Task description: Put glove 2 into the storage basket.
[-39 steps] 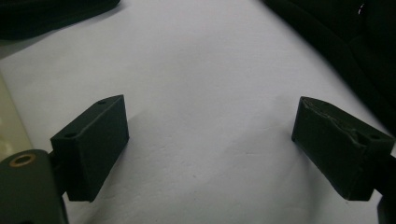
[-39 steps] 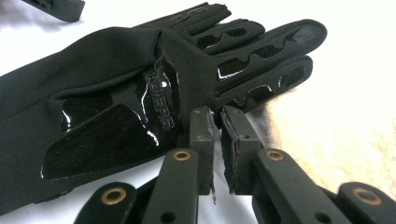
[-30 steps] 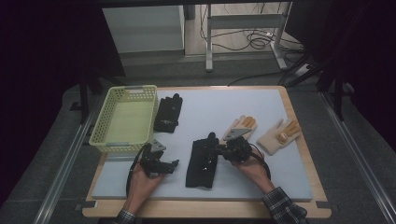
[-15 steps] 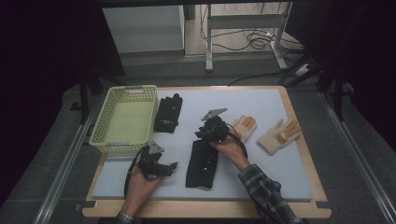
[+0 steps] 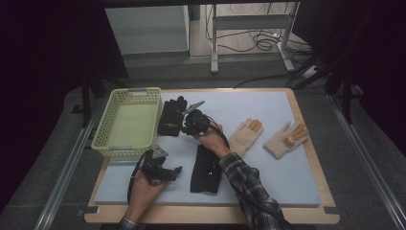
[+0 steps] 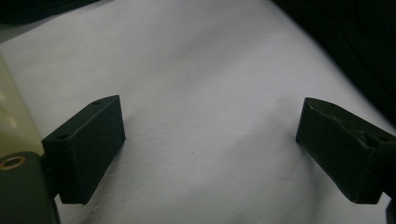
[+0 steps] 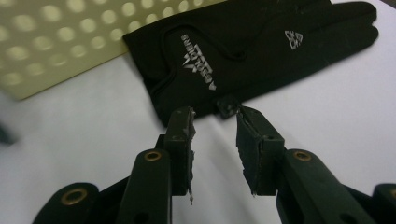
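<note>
Right gripper (image 7: 214, 122): jaws slightly apart, nothing between them, tips just short of cuff edge of black fabric glove with white logo (image 7: 243, 46). Glove lies flat on pale grey table mat (image 5: 268, 177), just beside pale yellow perforated plastic basket (image 5: 128, 142). Left gripper (image 6: 210, 144): jaws wide apart, empty, low over bare mat at near left, beside basket. Second black glove (image 5: 206, 167) lies between forearms. Two tan knitted gloves (image 5: 268, 136) well apart at right.

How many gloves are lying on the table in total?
4: one black glove beside the basket, near the right tongs; another black glove under the right forearm; two beige gloves, and, to the right.
</note>
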